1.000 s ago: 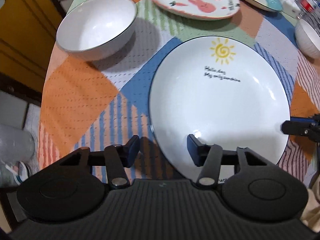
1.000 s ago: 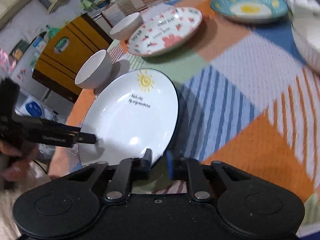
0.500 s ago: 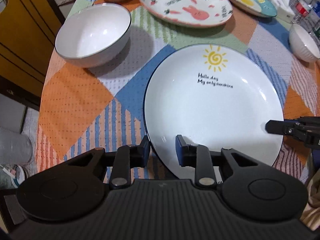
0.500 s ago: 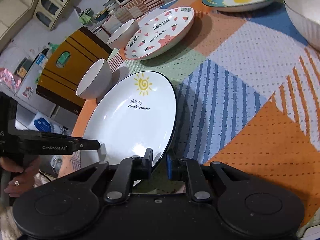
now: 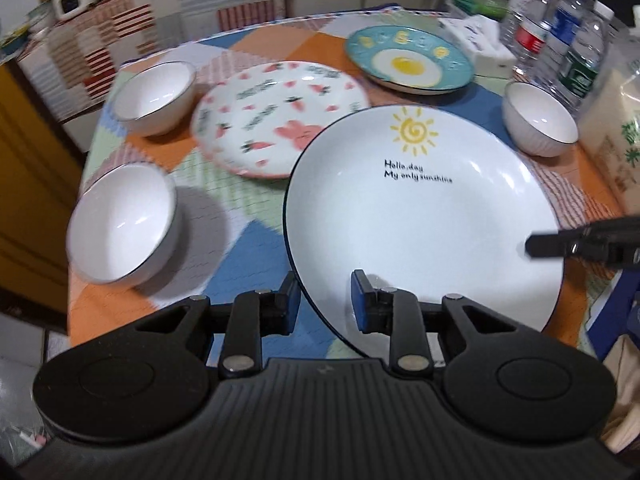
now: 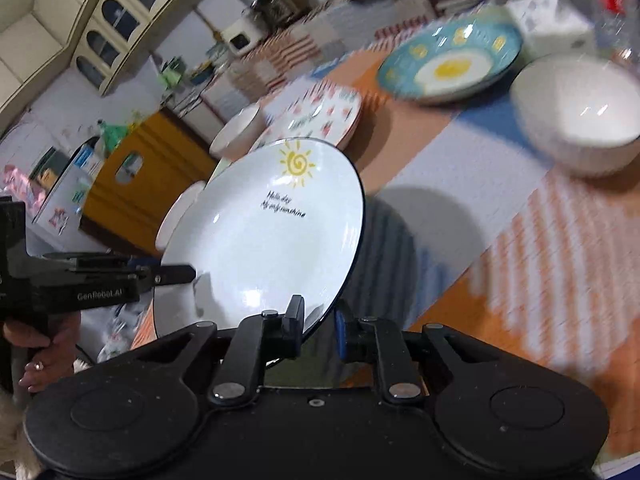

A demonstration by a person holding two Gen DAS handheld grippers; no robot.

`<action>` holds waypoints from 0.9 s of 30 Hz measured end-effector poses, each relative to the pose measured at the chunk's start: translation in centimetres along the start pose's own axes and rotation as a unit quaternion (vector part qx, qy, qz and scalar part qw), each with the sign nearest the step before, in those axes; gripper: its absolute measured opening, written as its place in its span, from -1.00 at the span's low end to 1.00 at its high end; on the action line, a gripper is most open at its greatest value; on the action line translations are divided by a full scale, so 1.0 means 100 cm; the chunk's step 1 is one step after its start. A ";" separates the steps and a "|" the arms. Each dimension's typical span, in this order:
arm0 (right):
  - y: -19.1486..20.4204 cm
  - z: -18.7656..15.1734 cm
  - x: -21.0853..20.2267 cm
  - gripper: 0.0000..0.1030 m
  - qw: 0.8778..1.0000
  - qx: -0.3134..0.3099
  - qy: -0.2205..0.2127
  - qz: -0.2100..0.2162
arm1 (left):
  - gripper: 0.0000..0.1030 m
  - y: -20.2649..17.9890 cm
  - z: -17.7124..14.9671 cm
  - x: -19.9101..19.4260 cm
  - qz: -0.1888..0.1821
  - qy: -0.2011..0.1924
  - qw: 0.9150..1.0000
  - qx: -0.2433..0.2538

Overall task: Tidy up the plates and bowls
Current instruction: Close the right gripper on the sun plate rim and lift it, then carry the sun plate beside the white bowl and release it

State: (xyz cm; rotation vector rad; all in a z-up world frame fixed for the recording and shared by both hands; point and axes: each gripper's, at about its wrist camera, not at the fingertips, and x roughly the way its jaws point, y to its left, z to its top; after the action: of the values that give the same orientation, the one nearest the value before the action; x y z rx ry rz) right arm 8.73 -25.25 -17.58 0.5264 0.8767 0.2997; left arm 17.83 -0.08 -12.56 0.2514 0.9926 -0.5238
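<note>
A patchwork tablecloth (image 5: 248, 240) in orange, blue, green and stripes covers the table. At the upper right of the left wrist view stand several clear water bottles (image 5: 560, 36), with a white tissue box (image 5: 482, 38) just left of them. A yellow cabinet (image 6: 132, 176) shows left of centre in the right wrist view.

The sun plate (image 5: 420, 224) has risen off the table (image 5: 248, 248), far edge tipped up toward 12 o'clock, now overlapping the rabbit plate (image 5: 276, 116); its shadow has spread at 3 o'clock.
</note>
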 end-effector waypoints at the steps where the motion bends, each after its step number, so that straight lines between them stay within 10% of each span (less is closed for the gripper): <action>1: -0.003 0.004 -0.005 -0.61 1.000 0.002 -0.006 -0.005 | -0.51 -0.003 0.004 0.004 -0.006 0.002 1.000 0.003; 12: -0.037 0.018 -0.027 -0.61 0.997 0.024 -0.026 -0.069 | -0.51 -0.022 0.017 0.056 -0.086 0.067 0.994 -0.026; 27: -0.056 0.018 -0.006 -0.59 0.990 -0.007 0.003 -0.144 | -0.51 -0.055 0.020 0.067 -0.049 0.038 0.998 0.031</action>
State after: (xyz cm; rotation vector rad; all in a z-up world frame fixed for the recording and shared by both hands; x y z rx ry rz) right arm 9.98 -30.70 -19.36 0.3799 0.9416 0.0440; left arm 19.32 -7.70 -16.97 0.2812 1.0668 -0.6382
